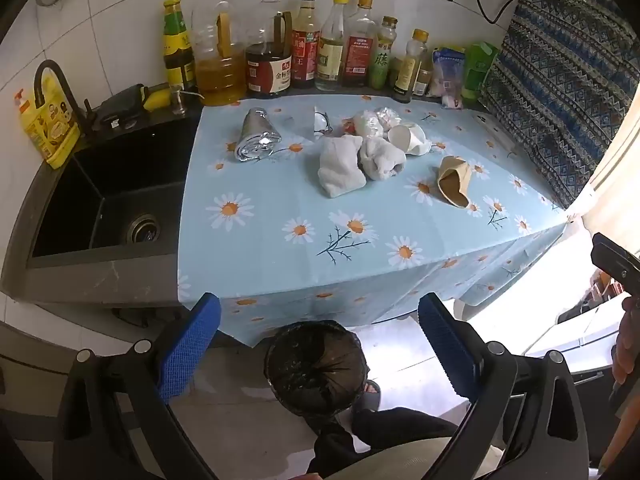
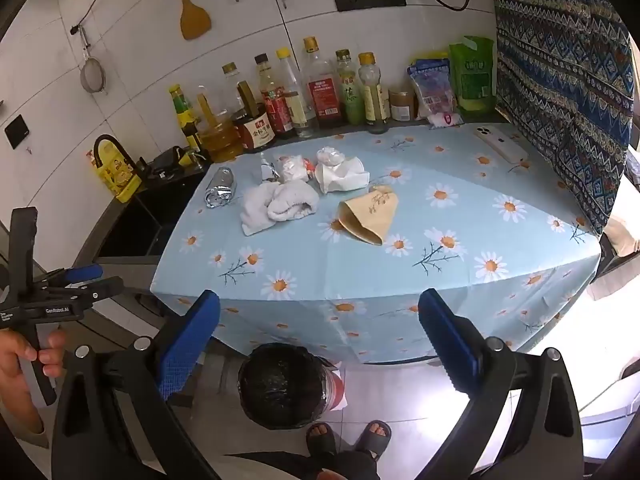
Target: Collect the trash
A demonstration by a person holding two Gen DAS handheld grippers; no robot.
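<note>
Both wrist views above shared tablecloth [image 1: 320,240]

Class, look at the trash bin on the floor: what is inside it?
The trash bin shows only its black liner bag, crinkled and glossy. No trash is visible inside; the dark bottom is too shadowed to be sure.

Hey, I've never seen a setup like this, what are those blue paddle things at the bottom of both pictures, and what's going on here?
Those are the fingers of two tools a person holds. One picture looks out from the left hand-held gripper, the other from the right hand-held gripper. Both are open and hold nothing. Ahead, on a daisy tablecloth, lies trash: a crushed silver can, white towels, a crumpled white cup and a flattened brown cup. A black-lined bin waits on the floor below. A phone lies near the back.
</note>
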